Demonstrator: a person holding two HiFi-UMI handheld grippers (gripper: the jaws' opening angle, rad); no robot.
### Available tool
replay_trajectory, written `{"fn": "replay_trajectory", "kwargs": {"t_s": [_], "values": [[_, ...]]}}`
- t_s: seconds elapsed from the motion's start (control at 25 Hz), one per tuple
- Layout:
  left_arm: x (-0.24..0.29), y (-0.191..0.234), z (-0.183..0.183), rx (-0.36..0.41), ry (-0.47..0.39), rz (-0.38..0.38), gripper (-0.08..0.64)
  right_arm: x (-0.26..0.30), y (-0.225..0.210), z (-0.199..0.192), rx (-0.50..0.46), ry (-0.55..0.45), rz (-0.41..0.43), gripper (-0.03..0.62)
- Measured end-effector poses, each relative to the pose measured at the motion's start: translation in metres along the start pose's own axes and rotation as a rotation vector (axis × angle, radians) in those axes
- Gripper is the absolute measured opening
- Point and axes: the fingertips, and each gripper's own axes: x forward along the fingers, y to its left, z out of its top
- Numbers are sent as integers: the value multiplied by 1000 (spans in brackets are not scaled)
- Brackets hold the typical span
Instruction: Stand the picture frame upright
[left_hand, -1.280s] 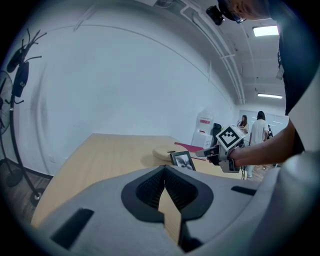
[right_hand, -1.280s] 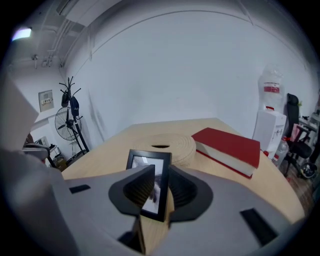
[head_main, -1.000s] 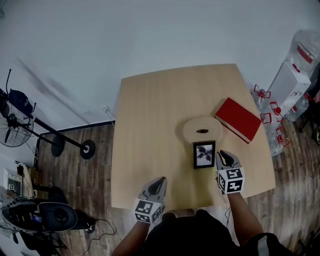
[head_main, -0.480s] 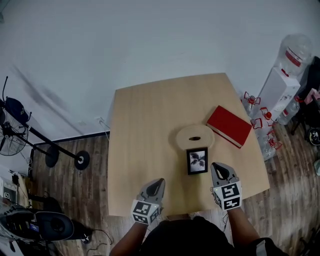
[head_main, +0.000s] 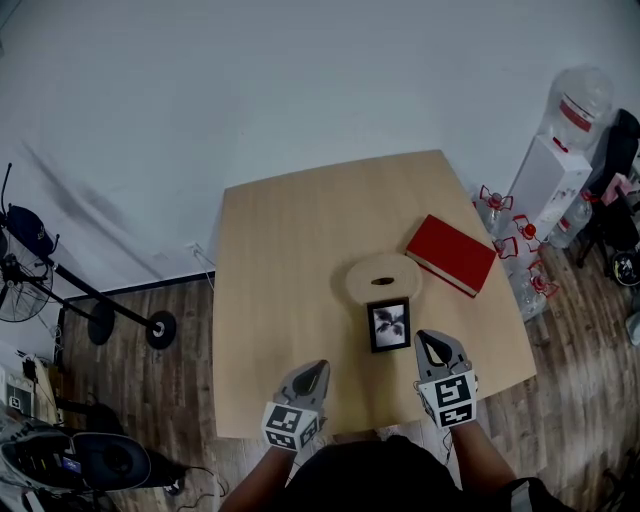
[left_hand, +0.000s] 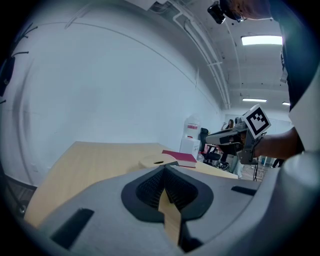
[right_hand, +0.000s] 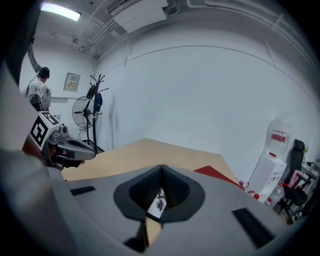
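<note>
Grey-shelled, the right gripper (right_hand: 161, 168) has its fingers (right_hand: 180, 191) pressed together with nothing between them. Through the notch behind the fingertips, the picture frame (right_hand: 158, 202) shows farther out on the surface. From the head view, this gripper hovers just beside the frame's near right corner, apart from it.

The left gripper (left_hand: 164, 168) also has its fingers (left_hand: 149, 190) together and holds nothing. It sits at the near edge of the surface (head_main: 280, 280), well to the left of the frame.

The frame is small and black-edged, and it appears to lie flat with its dark picture facing up, right of the middle and towards the near side. Its far end touches or slightly overlaps a round wooden board (head_main: 379, 278) with a dark slot in its middle. A red book (head_main: 451, 254) lies just right of the board, towards the far right edge.

Beyond the surface, a water dispenser (head_main: 545, 180) stands on the wooden floor (head_main: 190, 360) at the right, with empty bottles (head_main: 515, 240) near its foot. A black stand (head_main: 100, 310) rests on the floor at the left.
</note>
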Motion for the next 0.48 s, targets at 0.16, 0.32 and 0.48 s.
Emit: {"fn": "replay_trajectory", "kwargs": {"t_s": [0.16,0.32,0.48], "values": [[1,2,2,-3,3,0,-5,3,-4,0,-6,-1,-10,9],[0,5,0,-8,13,1,-5,6,-5,5,-8,-4,-13,9],[1,10,0,-11,14,1,-5,12,-5,5,-16,3,-17,9]]}}
